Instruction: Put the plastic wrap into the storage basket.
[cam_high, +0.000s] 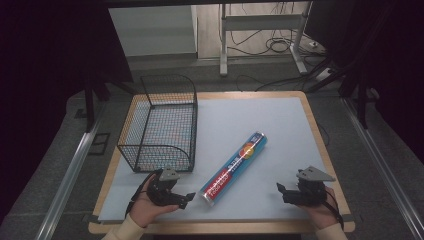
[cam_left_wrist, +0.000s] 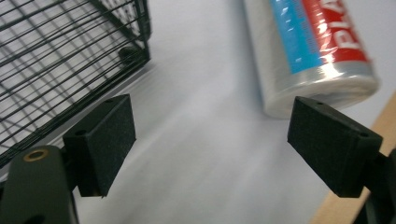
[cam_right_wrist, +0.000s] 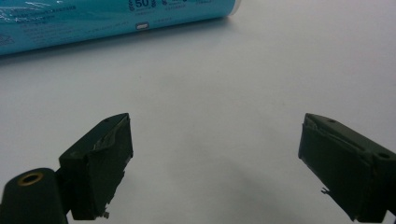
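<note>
Both grippers, left (cam_high: 186, 199) and right (cam_high: 281, 190), jaws spread, empty, flank foil roll (cam_high: 235, 165) beside wire basket (cam_high: 160, 125). Likely best: pinch roll mid-length, level.

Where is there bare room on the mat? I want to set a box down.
The widest free patch runs from the wrapped roll to the mat's right and far edges. A narrower strip lies between the roll and the wire basket. It is crowded near the left claw, beside the roll's near end.
</note>
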